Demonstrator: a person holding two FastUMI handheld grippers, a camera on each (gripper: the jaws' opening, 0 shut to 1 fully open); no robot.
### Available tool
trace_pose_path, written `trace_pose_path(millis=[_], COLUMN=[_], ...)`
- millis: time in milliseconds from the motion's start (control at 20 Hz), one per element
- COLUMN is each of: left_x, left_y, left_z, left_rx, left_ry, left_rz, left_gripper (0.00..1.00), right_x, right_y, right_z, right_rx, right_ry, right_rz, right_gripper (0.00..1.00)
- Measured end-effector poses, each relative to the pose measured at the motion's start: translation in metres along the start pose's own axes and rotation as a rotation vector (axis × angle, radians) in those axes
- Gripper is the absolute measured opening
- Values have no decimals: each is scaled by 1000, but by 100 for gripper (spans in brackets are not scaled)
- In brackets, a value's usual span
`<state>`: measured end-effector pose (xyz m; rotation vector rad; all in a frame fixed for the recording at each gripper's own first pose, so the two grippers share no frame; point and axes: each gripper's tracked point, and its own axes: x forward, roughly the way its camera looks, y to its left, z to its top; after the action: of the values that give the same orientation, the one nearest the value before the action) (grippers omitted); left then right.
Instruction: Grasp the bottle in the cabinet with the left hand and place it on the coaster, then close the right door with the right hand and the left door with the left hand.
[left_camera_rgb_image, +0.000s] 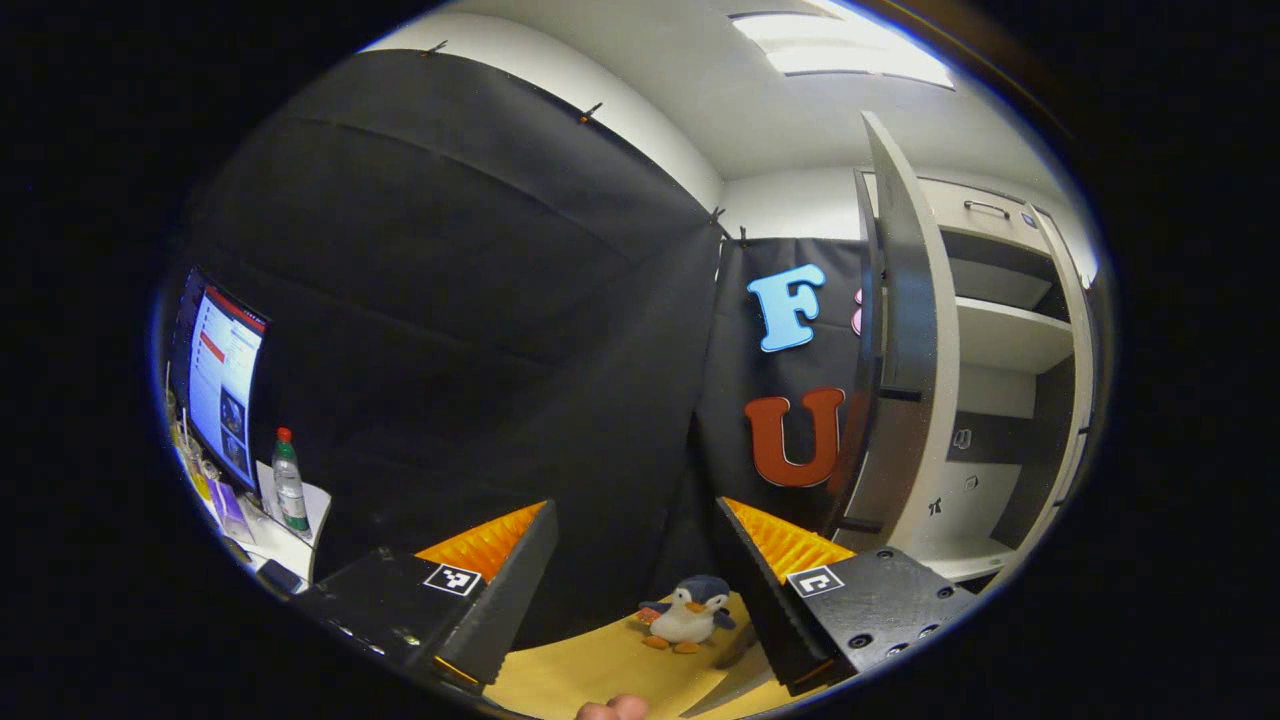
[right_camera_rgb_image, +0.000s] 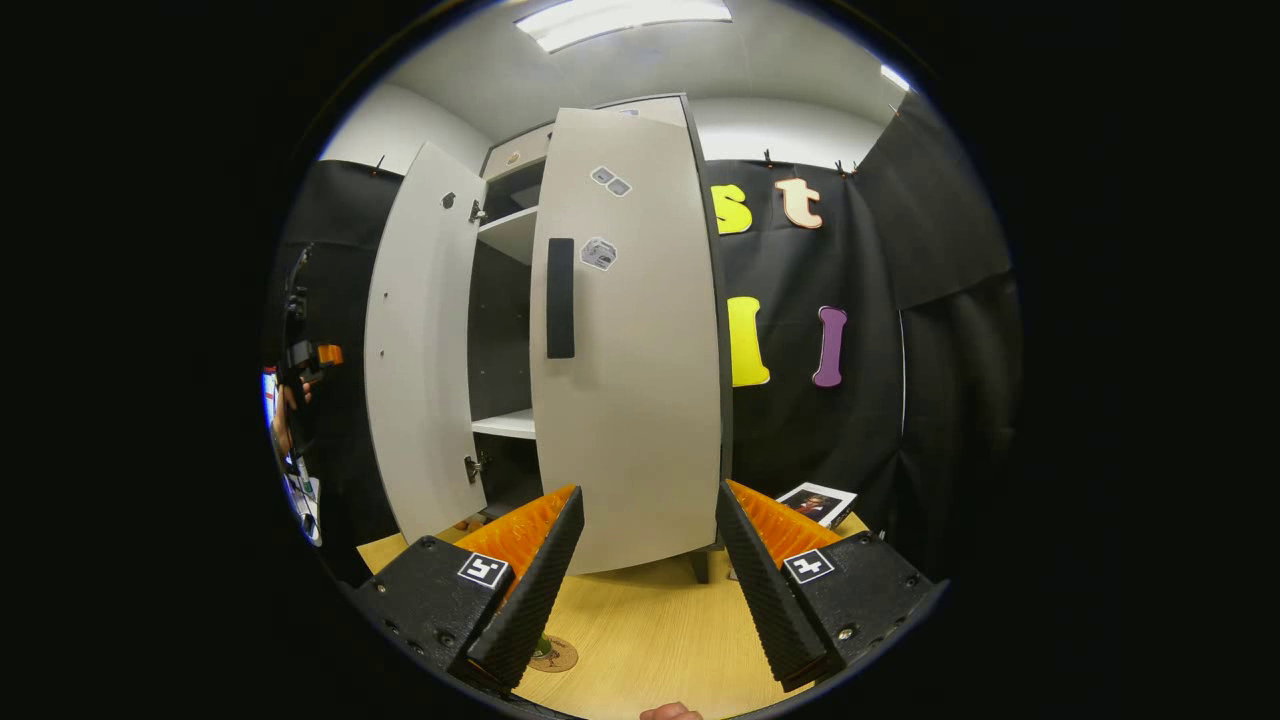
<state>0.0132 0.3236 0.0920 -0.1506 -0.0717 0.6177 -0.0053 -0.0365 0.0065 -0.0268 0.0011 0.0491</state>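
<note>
Right gripper view | right hand-held gripper agape, empty | flat matte right door | round coaster

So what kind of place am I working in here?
Likely a staged recording booth, not a home: black cloth walls surround a pale cabinet on a wooden table, with a monitor on a side desk.

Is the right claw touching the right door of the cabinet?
Apart. In the right gripper view, the right claw is open, with bare table showing between it and the right door.
</note>
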Motion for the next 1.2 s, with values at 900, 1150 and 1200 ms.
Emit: trace_pose_path(millis=[900,1150,1200], left_x=[-3,-19,-23], left_y=[-75,-130,-144], left_z=[-60,-69,-73], left_rx=[-25,-7,-18], left_ry=[103,126,135], left_rz=[-190,-290,-320], left_gripper=[99,91,90], right_x=[7,5,3], right_y=[-4,-18,-21], right_z=[-4,2,0], right_rx=[23,25,28], right_ry=[38,27,31], right_rz=[18,-19,-32], right_gripper=[82,82,82])
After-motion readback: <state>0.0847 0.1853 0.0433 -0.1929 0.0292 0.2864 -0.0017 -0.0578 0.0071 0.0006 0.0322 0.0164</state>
